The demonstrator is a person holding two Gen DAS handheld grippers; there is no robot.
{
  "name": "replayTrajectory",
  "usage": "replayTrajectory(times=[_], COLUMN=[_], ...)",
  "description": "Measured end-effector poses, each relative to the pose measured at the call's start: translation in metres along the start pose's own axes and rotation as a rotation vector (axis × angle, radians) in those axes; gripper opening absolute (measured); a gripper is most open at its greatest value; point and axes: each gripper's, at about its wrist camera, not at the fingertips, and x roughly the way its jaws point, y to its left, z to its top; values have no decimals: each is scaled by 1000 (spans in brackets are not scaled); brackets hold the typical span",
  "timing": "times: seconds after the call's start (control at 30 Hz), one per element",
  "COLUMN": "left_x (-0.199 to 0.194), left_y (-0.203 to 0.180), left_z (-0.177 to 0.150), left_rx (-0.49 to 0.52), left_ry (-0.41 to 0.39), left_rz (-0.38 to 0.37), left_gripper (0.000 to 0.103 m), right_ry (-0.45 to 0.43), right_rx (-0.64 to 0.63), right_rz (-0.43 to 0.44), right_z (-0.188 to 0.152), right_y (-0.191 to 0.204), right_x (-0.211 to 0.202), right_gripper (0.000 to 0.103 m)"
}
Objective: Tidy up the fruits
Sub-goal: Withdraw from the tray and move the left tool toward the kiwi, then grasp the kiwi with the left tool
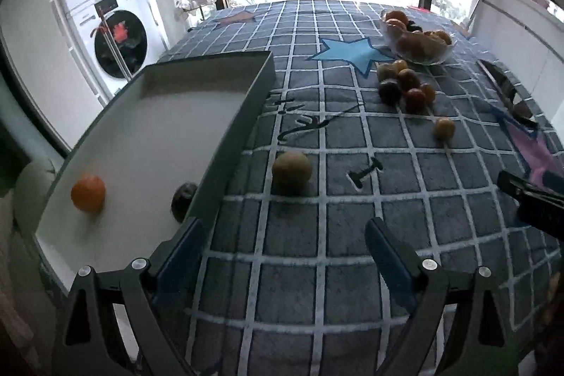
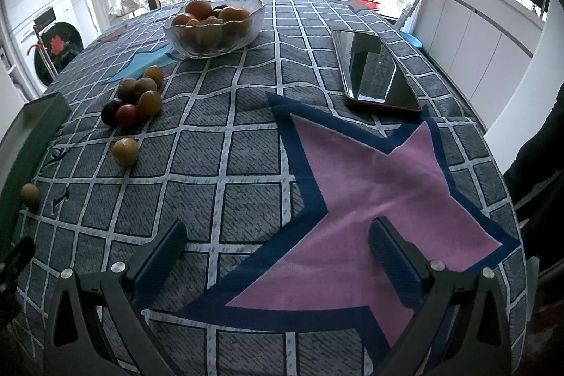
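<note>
A shallow grey box [image 1: 197,101] lies at the table's left; an orange [image 1: 88,192] and a dark fruit [image 1: 183,199] sit inside it. A greenish round fruit [image 1: 292,172] lies on the cloth just right of the box, ahead of my open, empty left gripper [image 1: 285,256]. A cluster of small fruits [image 1: 405,83] and a lone yellow one [image 1: 444,128] lie farther off. A glass bowl of oranges [image 2: 215,23] stands at the back. My right gripper [image 2: 278,256] is open and empty over the pink star; the fruit cluster [image 2: 135,97] lies far left of it.
A phone [image 2: 373,69] lies on the checked tablecloth [image 2: 246,164] at the right. Washing machines [image 1: 105,34] stand beyond the table's left edge, a white counter [image 2: 486,34] on the right. The right gripper [image 1: 535,199] shows at the left wrist view's right edge.
</note>
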Motion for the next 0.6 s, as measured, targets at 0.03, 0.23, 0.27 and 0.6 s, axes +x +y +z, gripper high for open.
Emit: replayTrajectory(times=[0.03,0.23,0.27,0.6], left_x=[3,17,20,27], left_y=[-1,-9,-9,-18], left_z=[2,19,20,25], left_rx=[-3,-4,-17,-59], left_ry=[-1,-6,1,2], left_rz=[0,0,-9,-151], left_gripper=[93,93,93,79], right_ry=[0,0,0,-1], right_rx=[0,0,0,0], right_rz=[0,0,0,0], right_z=[0,0,0,0], right_y=[0,0,0,-1], right_x=[0,0,0,0], right_gripper=[103,103,103,103])
